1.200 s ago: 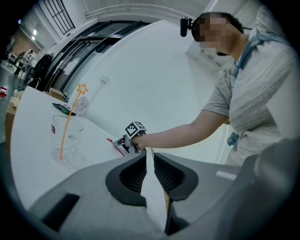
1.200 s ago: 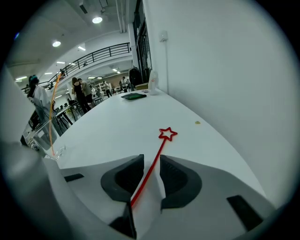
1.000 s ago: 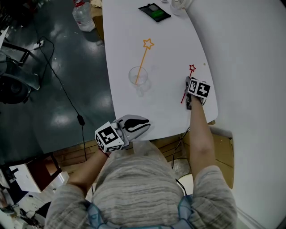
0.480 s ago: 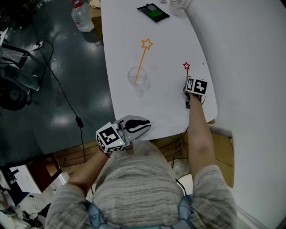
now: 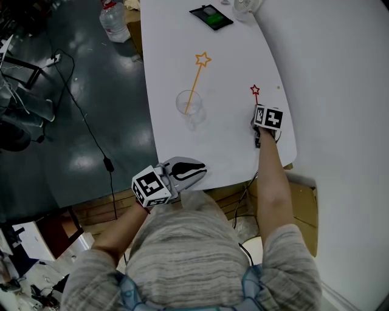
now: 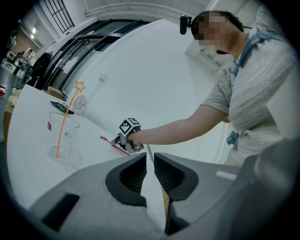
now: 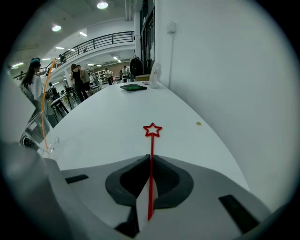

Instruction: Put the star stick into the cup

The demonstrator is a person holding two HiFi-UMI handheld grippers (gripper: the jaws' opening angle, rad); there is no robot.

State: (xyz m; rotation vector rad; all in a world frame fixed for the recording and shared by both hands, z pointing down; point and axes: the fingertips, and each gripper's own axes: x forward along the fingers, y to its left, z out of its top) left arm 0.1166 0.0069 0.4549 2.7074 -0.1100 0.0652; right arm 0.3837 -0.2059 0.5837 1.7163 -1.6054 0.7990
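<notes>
A clear cup [image 5: 188, 102] stands mid-table with an orange star stick [image 5: 196, 79] leaning in it. My right gripper [image 5: 256, 113] is shut on a red star stick [image 5: 255, 91], low over the table near its right edge, right of the cup. In the right gripper view the red stick [image 7: 151, 145] runs straight out between the jaws, star end forward, and the cup [image 7: 40, 136] sits far left. My left gripper [image 5: 199, 170] hovers at the table's near edge, shut with nothing in it; its own view shows the cup [image 6: 61, 136] ahead to the left.
A dark tablet-like device with a green screen [image 5: 210, 16] and a white object [image 5: 243, 6] lie at the far end of the white table [image 5: 231, 152]. A white wall runs along the right. A bottle [image 5: 113, 22] and cables are on the floor to the left.
The red stick has swung from a slant to pointing straight away from me, its star shifted slightly left. My right gripper turned a little with it. The left gripper barely moved.
</notes>
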